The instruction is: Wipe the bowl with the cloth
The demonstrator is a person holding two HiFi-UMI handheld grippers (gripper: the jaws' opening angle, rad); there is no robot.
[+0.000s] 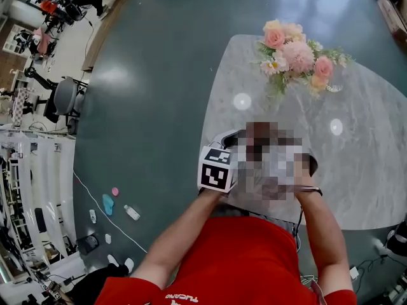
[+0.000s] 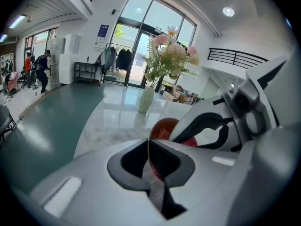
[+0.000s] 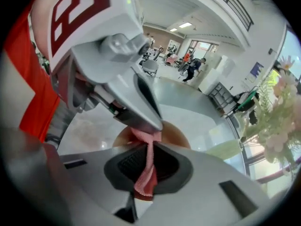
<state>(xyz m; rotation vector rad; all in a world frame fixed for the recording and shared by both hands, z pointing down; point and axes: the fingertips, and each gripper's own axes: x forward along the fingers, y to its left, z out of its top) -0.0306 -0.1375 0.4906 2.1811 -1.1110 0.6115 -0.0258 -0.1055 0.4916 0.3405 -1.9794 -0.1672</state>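
Because the bowl is gripped by its rim in the left gripper, whose jaws are seen closed on that thin red-brown edge, the wiping is left to the right gripper, whose jaws are pressed together on a strip of the pink cloth. The next stroke is judged to turn on the line from those right jaws to the bowl. In the right gripper view the bowl is found straight ahead and just beyond the fingertips, slightly right of centre. The cloth's long axis is laid along the same line, running from between the pads up to the bowl's near side. The cloth's far end is met there by the tip of the left gripper, which comes in from the upper left and is set on the rim. Whether the cloth is actually touching the bowl under that tip cannot be told. In the head view both grippers are held close together over the near edge of the marble table, well apart from the flowers, but the bowl cannot be made out there. A short push forward along the jaw line is judged enough for the cloth to be brought onto the bowl, with care needed so that the left jaws are not struck.
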